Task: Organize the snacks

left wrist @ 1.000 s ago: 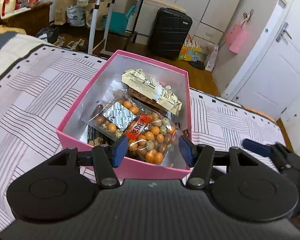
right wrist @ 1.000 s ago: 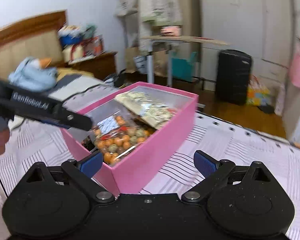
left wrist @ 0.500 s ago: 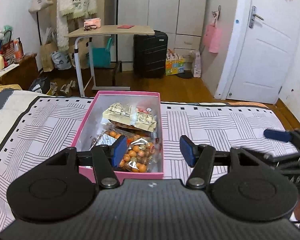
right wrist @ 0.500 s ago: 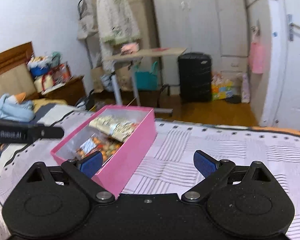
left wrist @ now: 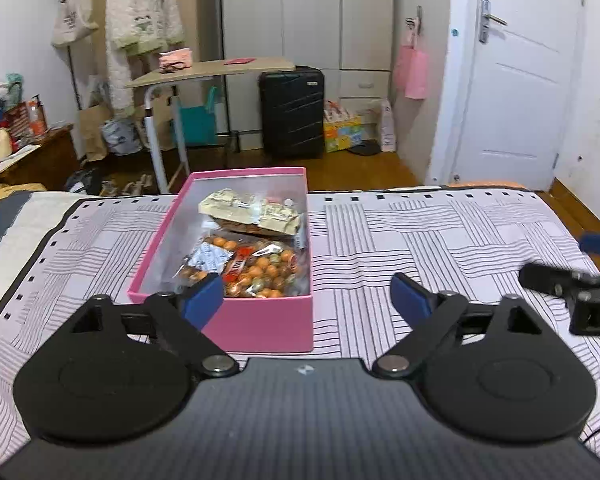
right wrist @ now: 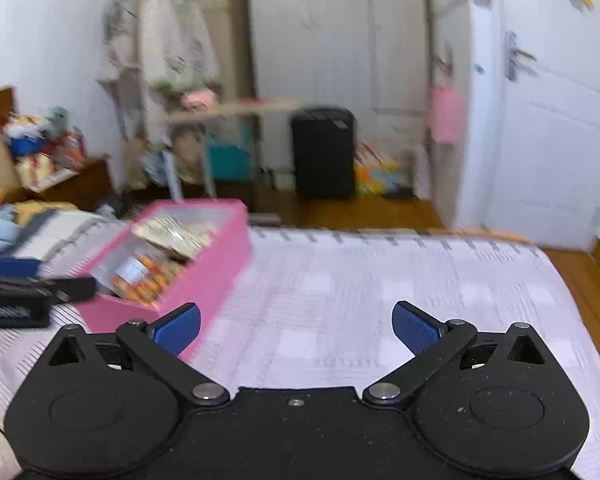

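A pink box (left wrist: 260,322) stands on the patterned bedspread (left wrist: 440,240). It holds a clear bag of orange and green coated nuts (left wrist: 256,268) and a beige snack packet (left wrist: 252,212) behind it. My left gripper (left wrist: 306,298) is open and empty, pulled back just in front of the box. My right gripper (right wrist: 296,326) is open and empty, to the right of the box (right wrist: 216,276); it shows at the right edge of the left wrist view (left wrist: 580,292).
Beyond the bed's far edge are a wooden floor, a black suitcase (left wrist: 292,114), a folding side table (left wrist: 208,72), a wardrobe and a white door (left wrist: 520,92). A cluttered nightstand (left wrist: 16,148) stands at the far left.
Both grippers have pulled back and up from the box, so it now looks smaller and farther. The left gripper's jaws have opened wider. The snacks in the box have not moved.
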